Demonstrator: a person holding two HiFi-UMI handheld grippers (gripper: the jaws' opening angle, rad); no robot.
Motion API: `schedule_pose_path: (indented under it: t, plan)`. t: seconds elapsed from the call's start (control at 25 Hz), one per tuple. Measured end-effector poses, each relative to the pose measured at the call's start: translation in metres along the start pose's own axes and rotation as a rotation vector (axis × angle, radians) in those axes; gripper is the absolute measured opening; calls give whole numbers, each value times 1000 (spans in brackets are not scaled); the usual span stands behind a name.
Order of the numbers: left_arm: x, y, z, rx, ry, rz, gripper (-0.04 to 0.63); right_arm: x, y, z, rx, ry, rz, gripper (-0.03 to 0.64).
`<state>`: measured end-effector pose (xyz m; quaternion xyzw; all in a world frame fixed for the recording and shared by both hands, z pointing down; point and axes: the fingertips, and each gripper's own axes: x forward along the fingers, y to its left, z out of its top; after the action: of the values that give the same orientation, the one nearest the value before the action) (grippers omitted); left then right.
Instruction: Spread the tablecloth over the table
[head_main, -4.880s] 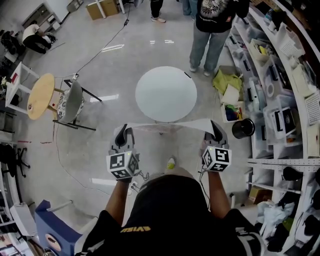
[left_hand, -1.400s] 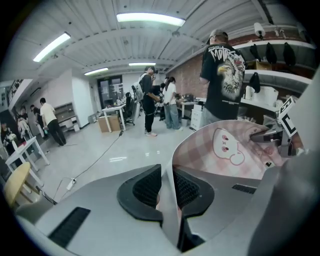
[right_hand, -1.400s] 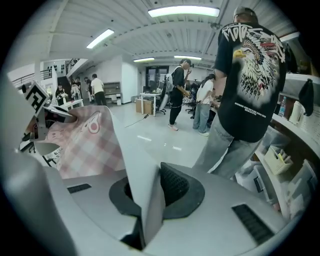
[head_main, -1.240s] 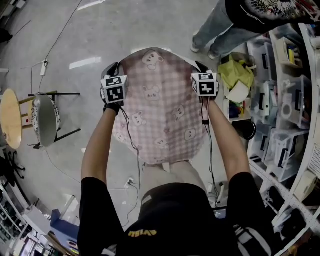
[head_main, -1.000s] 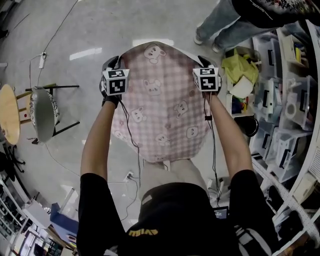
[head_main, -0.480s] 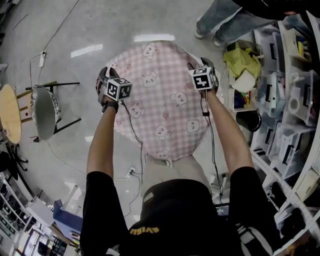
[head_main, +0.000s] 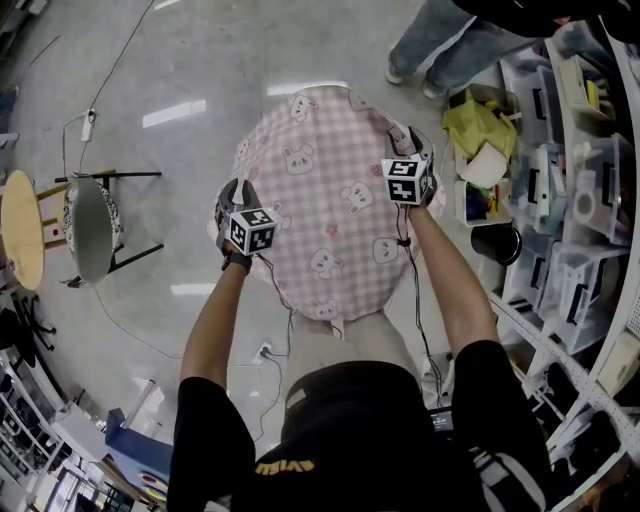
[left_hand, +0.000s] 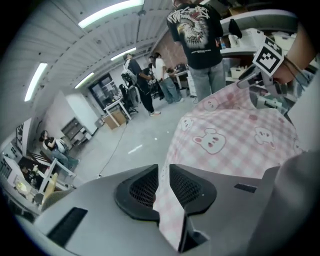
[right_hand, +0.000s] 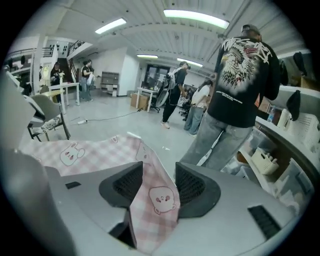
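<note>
The pink checked tablecloth (head_main: 325, 190) with animal prints lies draped over the round table and hides its top. My left gripper (head_main: 235, 192) is at the cloth's near-left edge. In the left gripper view it (left_hand: 164, 186) is shut on the tablecloth (left_hand: 235, 142), with the hem pinched in the narrow gap. My right gripper (head_main: 413, 140) is at the cloth's right edge. In the right gripper view its (right_hand: 159, 182) jaws stand apart and are closing. A fold of the tablecloth (right_hand: 152, 197) hangs loose between them, not pressed by the pads.
A person in jeans (head_main: 450, 45) stands just beyond the table. Shelves with bins (head_main: 575, 200) line the right side, with a yellow bag (head_main: 480, 125) and a black bin (head_main: 497, 243) at their foot. A chair (head_main: 90, 225) and a small wooden table (head_main: 20, 230) stand to the left. Cables lie on the floor.
The cloth has gone from folded in front of the bare white table to draped over it. Over the last second my left gripper slid nearer to me along the left edge. The right shifted slightly.
</note>
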<state>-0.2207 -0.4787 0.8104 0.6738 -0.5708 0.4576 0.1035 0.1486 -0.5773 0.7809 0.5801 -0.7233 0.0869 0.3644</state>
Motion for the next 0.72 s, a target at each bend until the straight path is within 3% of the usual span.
schedule_pose_path:
  t: [0.12, 0.28, 0.36, 0.52, 0.72]
  plan:
    - [-26, -7, -6, -71, -33, -17, 81, -14, 1, 4, -9, -45, -30, 209]
    - [-79, 2, -12, -347, -72, -20, 80, -51, 0, 0, 102, -97, -52, 210]
    - [-107, 4, -17, -422, -95, -20, 78, -78, 4, -6, 153, -114, -46, 210]
    - [-153, 6, -28, -485, -134, -32, 75, -145, 20, -32, 205, -108, -32, 206]
    - [-206, -2, -22, -454, -227, -140, 44, -230, 36, -60, 271, -82, -42, 147]
